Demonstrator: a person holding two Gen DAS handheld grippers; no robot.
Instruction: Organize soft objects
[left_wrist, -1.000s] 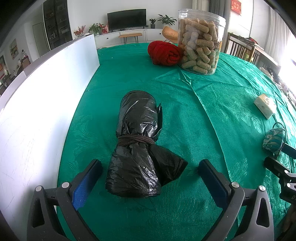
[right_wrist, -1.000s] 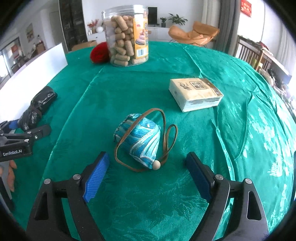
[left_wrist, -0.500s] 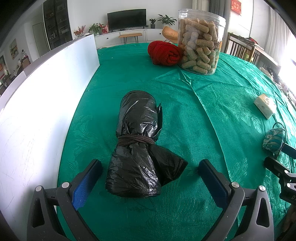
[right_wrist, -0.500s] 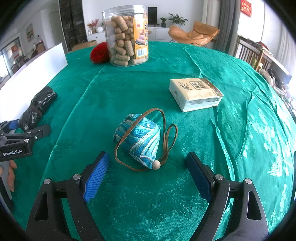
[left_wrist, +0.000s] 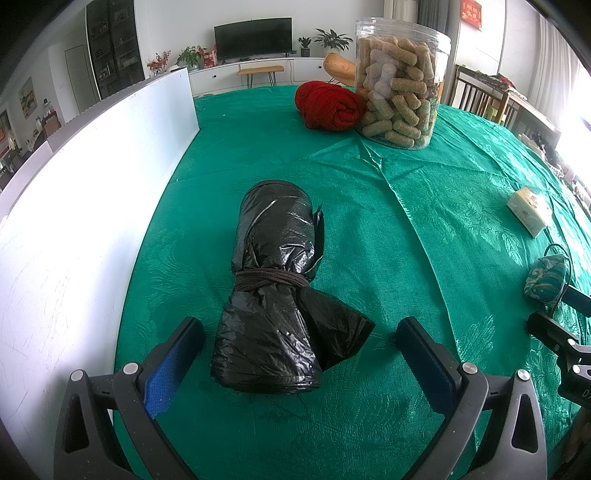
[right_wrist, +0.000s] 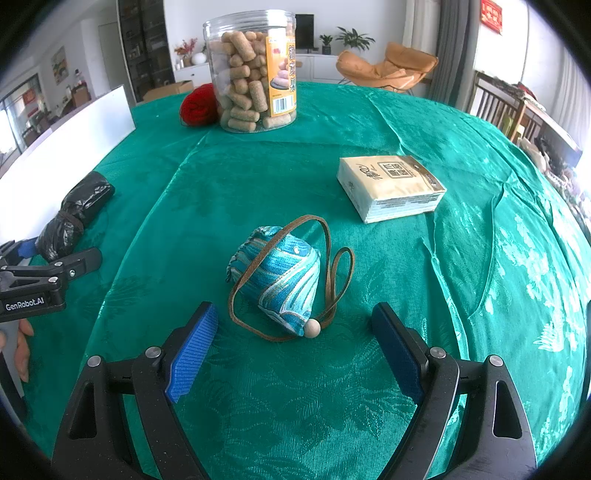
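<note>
A black plastic bag roll (left_wrist: 275, 284), tied round its middle with brown cord, lies on the green tablecloth (left_wrist: 424, 221). My left gripper (left_wrist: 299, 354) stands open just behind its near end, the pads wide on either side and not touching it. In the right wrist view a blue patterned drawstring pouch (right_wrist: 280, 275) with a brown leather cord and a wooden bead lies on the cloth. My right gripper (right_wrist: 295, 339) is open around its near end, clear of it. The black roll (right_wrist: 75, 214) also shows at the far left there, and the pouch (left_wrist: 546, 277) at the right edge of the left wrist view.
A red yarn ball (left_wrist: 328, 107) leans against a clear jar of snack rolls (left_wrist: 400, 77) at the back. A tissue pack (right_wrist: 391, 188) lies right of the pouch. A white board (left_wrist: 74, 206) walls the table's left side. Wooden chairs stand at the back right.
</note>
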